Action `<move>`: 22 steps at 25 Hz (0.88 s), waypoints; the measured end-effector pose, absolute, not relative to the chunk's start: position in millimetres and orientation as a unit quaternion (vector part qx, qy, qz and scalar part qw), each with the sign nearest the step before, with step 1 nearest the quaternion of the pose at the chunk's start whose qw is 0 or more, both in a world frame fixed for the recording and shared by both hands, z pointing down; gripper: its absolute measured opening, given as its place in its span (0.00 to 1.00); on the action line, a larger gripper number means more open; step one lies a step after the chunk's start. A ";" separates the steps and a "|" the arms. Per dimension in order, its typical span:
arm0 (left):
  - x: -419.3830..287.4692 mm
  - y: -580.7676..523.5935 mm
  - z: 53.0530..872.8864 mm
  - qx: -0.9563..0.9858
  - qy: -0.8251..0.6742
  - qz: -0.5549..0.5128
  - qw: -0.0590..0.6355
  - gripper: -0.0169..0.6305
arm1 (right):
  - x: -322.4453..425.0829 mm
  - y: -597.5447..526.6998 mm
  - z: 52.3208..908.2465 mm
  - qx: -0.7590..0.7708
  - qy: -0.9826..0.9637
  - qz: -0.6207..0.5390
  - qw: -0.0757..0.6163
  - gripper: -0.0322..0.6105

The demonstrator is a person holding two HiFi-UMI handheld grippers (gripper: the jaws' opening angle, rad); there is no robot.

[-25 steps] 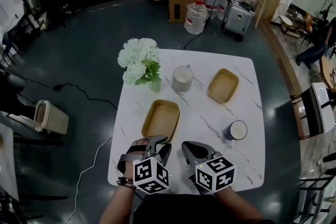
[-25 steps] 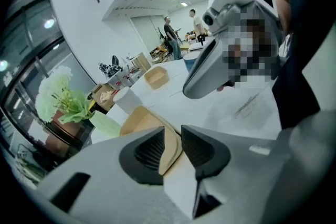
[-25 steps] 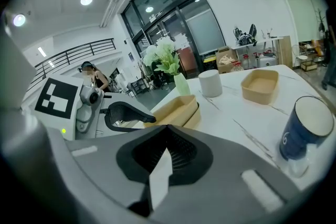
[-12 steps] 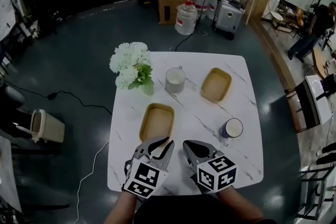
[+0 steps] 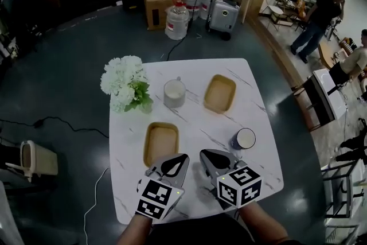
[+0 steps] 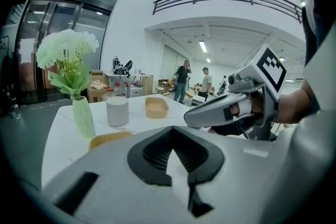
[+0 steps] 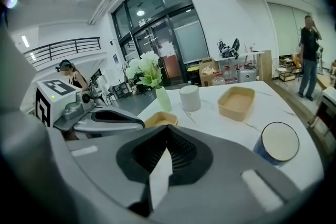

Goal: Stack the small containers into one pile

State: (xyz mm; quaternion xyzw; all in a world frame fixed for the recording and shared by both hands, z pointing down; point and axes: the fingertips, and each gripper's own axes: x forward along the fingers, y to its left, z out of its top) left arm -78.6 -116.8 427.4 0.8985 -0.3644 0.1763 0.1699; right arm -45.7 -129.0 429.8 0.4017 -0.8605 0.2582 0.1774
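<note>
Pre-grasp | left fingers [image 5: 181,168] and right fingers [image 5: 213,159] closed, empty — I hover both just short of near container [image 5: 160,140], ready | far container [image 5: 220,93] seemingly the target

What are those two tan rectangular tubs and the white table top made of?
The near tan rectangular tub and far tan rectangular tub look like matte paper pulp or kraft card: dull, even brown, no shine. The white table top looks like marble or marble-print laminate: smooth, thin grey veins.

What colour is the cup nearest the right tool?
The cup is dark blue with a white top, clearest in the right gripper view.
</note>
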 end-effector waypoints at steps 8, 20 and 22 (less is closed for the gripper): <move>-66.7 -131.1 425.4 0.907 -0.342 0.170 0.178 0.02 | -28.6 -152.4 413.8 0.431 -0.853 0.224 0.191 0.05; -10.5 -166.0 418.6 0.892 -0.375 0.186 0.168 0.02 | 42.0 -199.9 391.9 0.420 -0.860 0.173 0.232 0.05; 1.2 -174.3 416.5 0.890 -0.383 0.186 0.166 0.02 | 57.4 -209.1 387.1 0.416 -0.863 0.159 0.240 0.05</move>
